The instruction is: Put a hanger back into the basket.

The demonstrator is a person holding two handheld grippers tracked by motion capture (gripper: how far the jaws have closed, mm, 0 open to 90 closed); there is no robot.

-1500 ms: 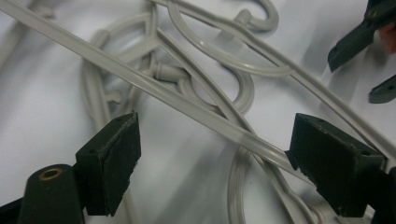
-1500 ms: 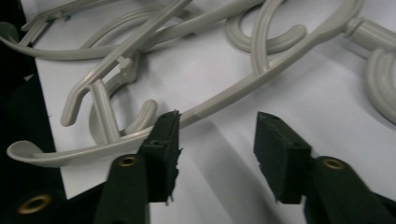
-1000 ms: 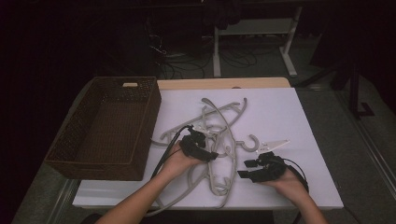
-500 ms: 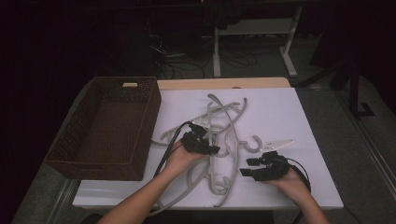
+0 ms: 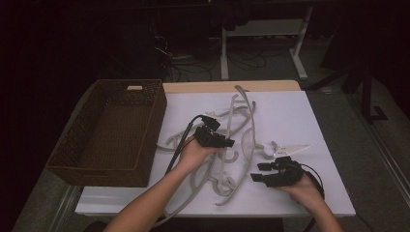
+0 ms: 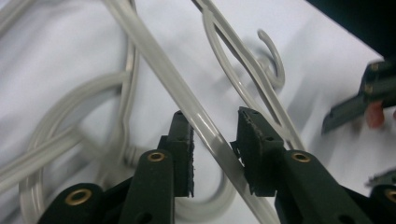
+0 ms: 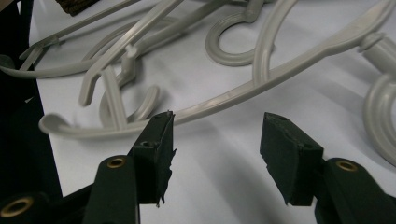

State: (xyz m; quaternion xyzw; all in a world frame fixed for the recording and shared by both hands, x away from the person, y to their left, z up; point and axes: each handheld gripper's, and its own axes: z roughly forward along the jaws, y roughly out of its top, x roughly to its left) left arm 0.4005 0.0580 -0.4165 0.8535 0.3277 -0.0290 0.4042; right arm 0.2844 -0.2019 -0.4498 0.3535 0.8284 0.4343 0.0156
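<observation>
Several grey plastic hangers (image 5: 226,181) lie tangled on the white table (image 5: 290,111). My left gripper (image 5: 227,142) is over the middle of the pile. Its jaws have just been closing, and the straight bar of one grey hanger (image 6: 154,60) runs slantwise between them and touches both pads. That hanger (image 5: 247,113) reaches toward the table's far edge and looks tilted up. My right gripper (image 5: 258,172) rests near the front right, jaws open, nothing between them. In the right gripper view its jaws (image 7: 217,126) stand just short of a curved hanger arm (image 7: 261,93).
A brown wicker basket (image 5: 159,113) stands at the table's left side with nothing visible inside. A paler hanger piece (image 5: 285,147) lies just beyond the right gripper. My right gripper (image 6: 369,98) shows at the right edge of the left gripper view. Dark floor, cables and desk legs lie beyond.
My left gripper's jaws have closed in on the hanger bar and the hand has risen and shifted slightly. The held hanger's far end has swung toward the table's far edge. The right hand has stayed put.
</observation>
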